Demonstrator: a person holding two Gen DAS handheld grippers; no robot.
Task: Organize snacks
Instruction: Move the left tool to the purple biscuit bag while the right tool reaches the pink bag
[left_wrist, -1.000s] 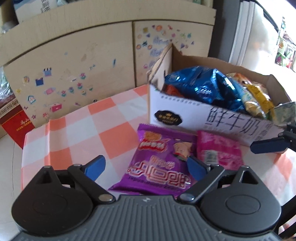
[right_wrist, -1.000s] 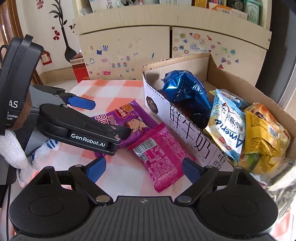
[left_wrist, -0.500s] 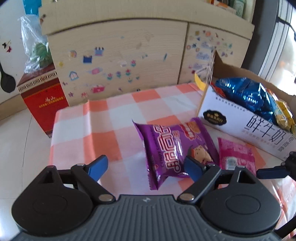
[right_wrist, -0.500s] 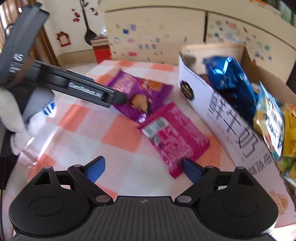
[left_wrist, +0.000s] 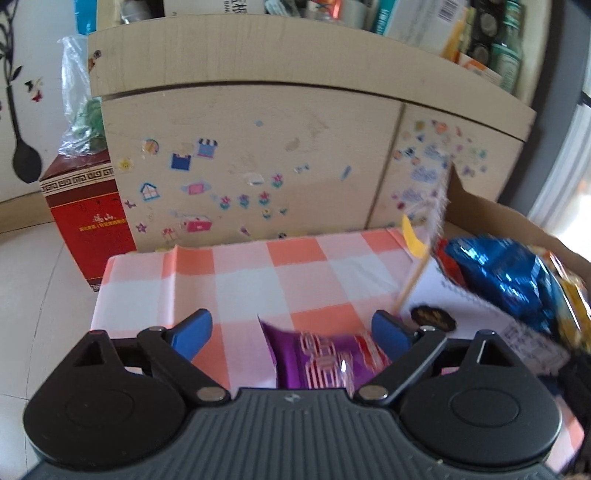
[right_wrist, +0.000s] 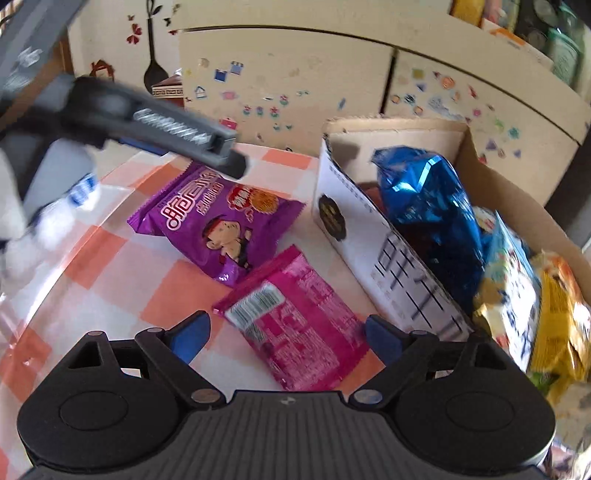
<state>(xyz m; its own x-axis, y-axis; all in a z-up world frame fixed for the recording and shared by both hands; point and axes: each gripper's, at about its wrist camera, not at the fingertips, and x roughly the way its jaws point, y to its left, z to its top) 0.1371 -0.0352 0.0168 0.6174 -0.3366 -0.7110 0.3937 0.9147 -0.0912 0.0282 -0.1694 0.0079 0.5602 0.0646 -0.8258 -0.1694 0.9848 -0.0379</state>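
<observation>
Left claw (left_wrist: 291, 330) spread wide, just reopened after a brief narrowing, over purple pack (right_wrist: 218, 218) on cloth (right_wrist: 177, 288) — nothing pinched. Right claw (right_wrist: 286, 334) spread too, astride pink pack (right_wrist: 295, 325). Best lowered square, pads on the long edges. Box (right_wrist: 369, 243) beside — already stuffed with blue bag (right_wrist: 428, 210) and yellow packs (right_wrist: 561, 314).

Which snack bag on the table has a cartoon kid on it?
The purple snack packet. The pink packet beside it shows only a barcode and print.

Purple snack packet (right_wrist: 221, 218) rotated on table — left gripper (left_wrist: 291, 332) jaws reopened, clear of packet.
</observation>
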